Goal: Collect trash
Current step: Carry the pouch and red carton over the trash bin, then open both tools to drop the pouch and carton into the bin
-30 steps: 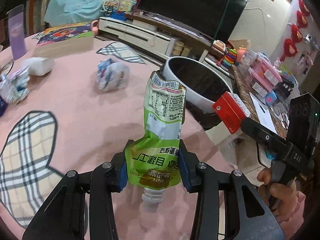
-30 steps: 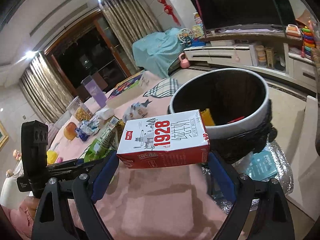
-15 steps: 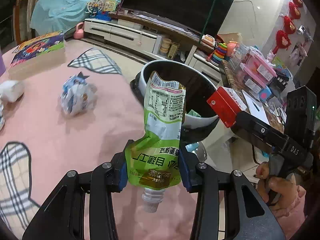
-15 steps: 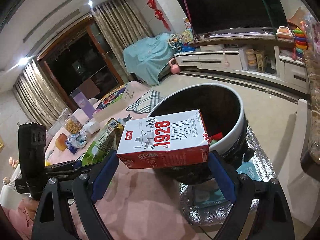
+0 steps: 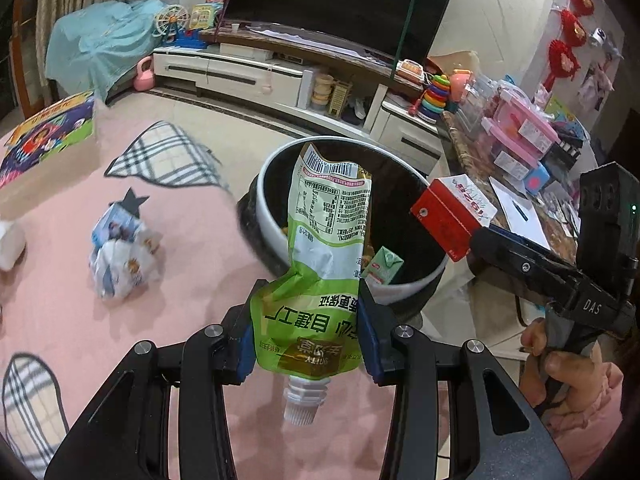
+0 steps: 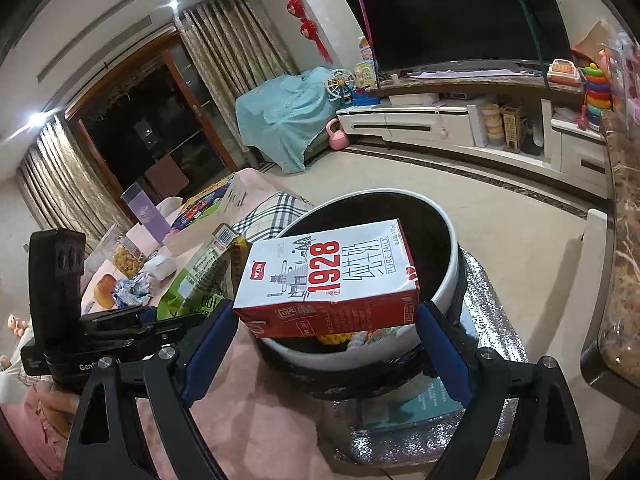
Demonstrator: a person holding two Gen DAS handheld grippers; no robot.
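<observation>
My left gripper [image 5: 306,338] clamps a green pouch [image 5: 320,280]; my right gripper [image 6: 326,324] clamps a milk carton [image 6: 328,276] over the bin [image 6: 448,280].

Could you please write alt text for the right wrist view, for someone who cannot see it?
The right hand-held gripper clamps a red-and-white 1928 milk carton above a round white-rimmed trash bin beside a pink-covered table. At left, the left hand-held gripper holds a green drink pouch.

dark tv [image 6: 460,16] above white cabinet [image 6: 420,124]; patterned curtains [image 6: 236,64], tiled floor [image 6: 500,216].
</observation>
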